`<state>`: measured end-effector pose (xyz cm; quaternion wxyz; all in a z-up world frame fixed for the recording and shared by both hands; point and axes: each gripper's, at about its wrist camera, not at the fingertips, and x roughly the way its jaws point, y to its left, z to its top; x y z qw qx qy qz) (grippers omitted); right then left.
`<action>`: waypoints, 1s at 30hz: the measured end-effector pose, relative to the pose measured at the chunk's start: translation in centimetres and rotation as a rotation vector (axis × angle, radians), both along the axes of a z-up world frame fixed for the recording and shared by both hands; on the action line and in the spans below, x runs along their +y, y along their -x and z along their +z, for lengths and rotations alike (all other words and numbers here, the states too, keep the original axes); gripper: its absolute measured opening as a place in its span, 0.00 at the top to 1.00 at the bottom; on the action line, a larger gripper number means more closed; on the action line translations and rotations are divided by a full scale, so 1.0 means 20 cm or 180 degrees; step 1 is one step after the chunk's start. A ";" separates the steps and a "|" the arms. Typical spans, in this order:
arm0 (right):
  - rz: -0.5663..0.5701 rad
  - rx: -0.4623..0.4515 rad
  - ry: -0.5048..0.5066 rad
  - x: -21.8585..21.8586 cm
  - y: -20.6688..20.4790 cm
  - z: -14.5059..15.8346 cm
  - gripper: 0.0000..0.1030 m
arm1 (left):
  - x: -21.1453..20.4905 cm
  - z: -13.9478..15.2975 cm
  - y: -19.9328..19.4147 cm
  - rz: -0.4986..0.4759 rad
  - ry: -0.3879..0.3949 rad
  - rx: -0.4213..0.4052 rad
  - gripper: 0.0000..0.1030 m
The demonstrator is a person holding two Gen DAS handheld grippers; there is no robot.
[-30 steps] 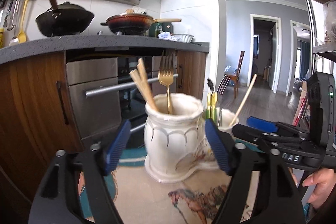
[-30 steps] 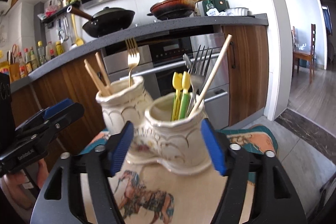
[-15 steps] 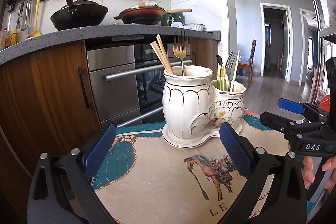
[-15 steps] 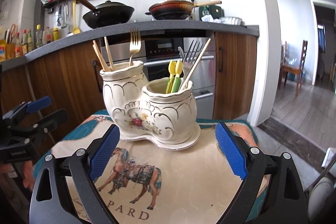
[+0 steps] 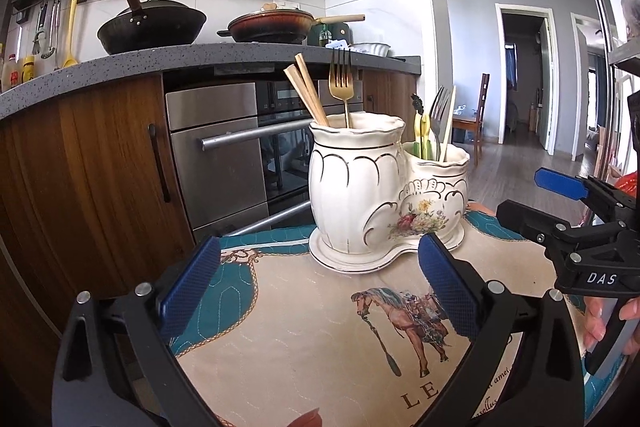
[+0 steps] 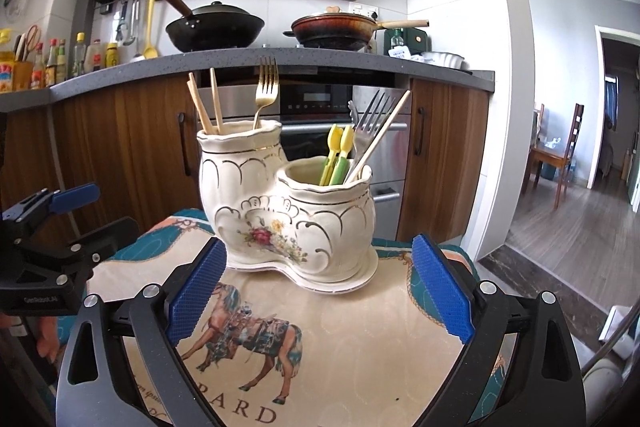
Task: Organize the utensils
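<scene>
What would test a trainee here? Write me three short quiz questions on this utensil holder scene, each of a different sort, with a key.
1. True or false: the gold fork stands in the taller pot of the ceramic holder.
2. Which pot holds the yellow-green utensils: A the taller pot, B the shorter pot, C neither?
3. Fill in: the left gripper and the right gripper are both ____, with nothing between their pads.

Key
1. True; it shares that pot with the wooden chopsticks.
2. B; a silver fork and a single chopstick stand there too.
3. Open; both jaws have just been opening, and the holder sits on the cloth beyond the pads.
</scene>
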<state>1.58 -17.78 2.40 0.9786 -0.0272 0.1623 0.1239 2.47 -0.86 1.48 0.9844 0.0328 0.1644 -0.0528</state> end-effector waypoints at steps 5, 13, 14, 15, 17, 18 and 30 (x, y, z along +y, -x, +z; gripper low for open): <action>0.0009 0.0000 0.0000 0.00 0.00 0.00 0.08 | 0.01 0.00 -0.01 0.0010 0.0021 0.0022 0.05; 0.0005 0.0014 -0.0005 0.01 0.00 0.00 0.07 | 0.00 0.00 -0.01 -0.0006 0.0011 0.0013 0.05; 0.0005 0.0012 -0.0006 0.01 0.00 0.00 0.07 | 0.00 0.00 -0.01 -0.0006 0.0012 0.0014 0.05; 0.0005 0.0013 -0.0006 0.01 -0.01 0.00 0.07 | 0.00 0.00 -0.01 -0.0006 0.0011 0.0015 0.05; 0.0004 0.0019 -0.0005 0.01 -0.01 0.00 0.07 | 0.00 0.00 -0.01 -0.0006 0.0009 0.0015 0.05; 0.0003 0.0020 -0.0006 0.01 -0.01 0.00 0.07 | 0.00 0.00 -0.01 -0.0006 0.0008 0.0014 0.05; 0.0003 0.0028 -0.0008 0.01 -0.01 -0.01 0.07 | 0.00 0.00 -0.01 -0.0004 0.0012 0.0014 0.05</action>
